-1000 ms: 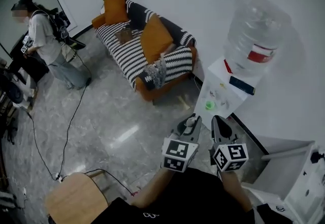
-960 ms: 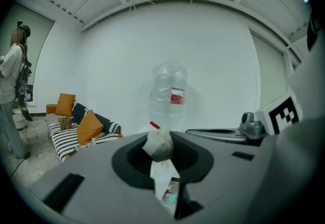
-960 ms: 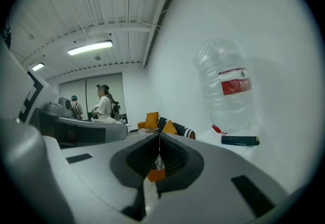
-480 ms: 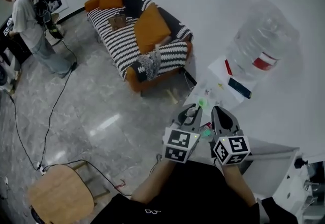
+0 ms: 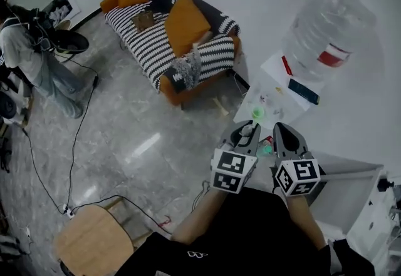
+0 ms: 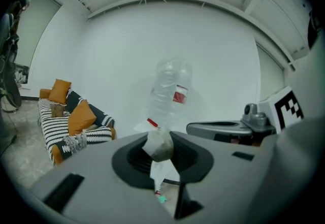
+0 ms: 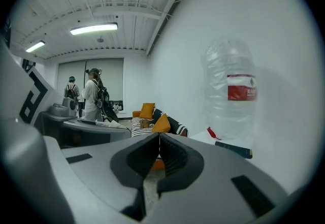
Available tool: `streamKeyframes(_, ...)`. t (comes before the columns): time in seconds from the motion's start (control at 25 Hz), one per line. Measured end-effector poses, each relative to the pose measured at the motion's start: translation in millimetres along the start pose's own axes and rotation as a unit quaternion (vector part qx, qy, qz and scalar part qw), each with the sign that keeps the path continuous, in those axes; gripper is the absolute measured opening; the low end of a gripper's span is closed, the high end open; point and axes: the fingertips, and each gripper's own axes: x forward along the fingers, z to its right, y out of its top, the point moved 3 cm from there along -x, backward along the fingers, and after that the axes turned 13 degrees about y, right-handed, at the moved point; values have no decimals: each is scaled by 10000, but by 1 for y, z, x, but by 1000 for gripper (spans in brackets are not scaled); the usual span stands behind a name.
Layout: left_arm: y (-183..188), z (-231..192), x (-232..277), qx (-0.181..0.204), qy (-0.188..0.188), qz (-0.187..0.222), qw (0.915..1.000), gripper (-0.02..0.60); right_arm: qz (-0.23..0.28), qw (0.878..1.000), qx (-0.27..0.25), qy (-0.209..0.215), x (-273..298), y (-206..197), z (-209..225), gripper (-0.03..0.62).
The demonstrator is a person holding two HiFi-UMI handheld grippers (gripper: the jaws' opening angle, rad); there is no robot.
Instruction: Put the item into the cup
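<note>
One tea bag [image 6: 159, 145] is what I have pinched in my left hand-held gripper [image 5: 246, 132]. Its jaws are closed partway onto the little sachet, which sticks up between the pads with a white scrap hanging below it. From the head view, that gripper hangs in the air just short of the white surface [image 5: 270, 90]. The small green cup [image 5: 257, 112] stands on the near part of that surface, just beyond the gripper's tip, and the tea bag is not in it.

My right hand-held gripper [image 5: 283, 135] is close alongside the left one, its jaws pressed together with nothing between them.

Farther back on the surface I see a big clear water bottle [image 5: 326, 34] with a red label. A dark flat object [image 5: 303, 91] lies near its foot, and a red pen [image 5: 286, 66] lies beside that.

Off to the left, a striped sofa [image 5: 147, 46] with orange cushions [image 5: 183, 34] stands against the wall. A person [image 5: 28, 59] stands at the far side of the floor, and a wooden stool [image 5: 94, 243] is down near me.
</note>
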Motion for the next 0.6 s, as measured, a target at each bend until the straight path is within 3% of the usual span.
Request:
streamKeyframes(0.28, -5, 5, 10, 163, -159, -252, 9994, 66, 218, 9981, 463, -344, -11, -7, 32, 11)
streamKeyframes(0.6, -12, -10, 0, 185, 93, -301, 9993, 66, 237, 9982, 518, 193, 12, -13, 7, 11)
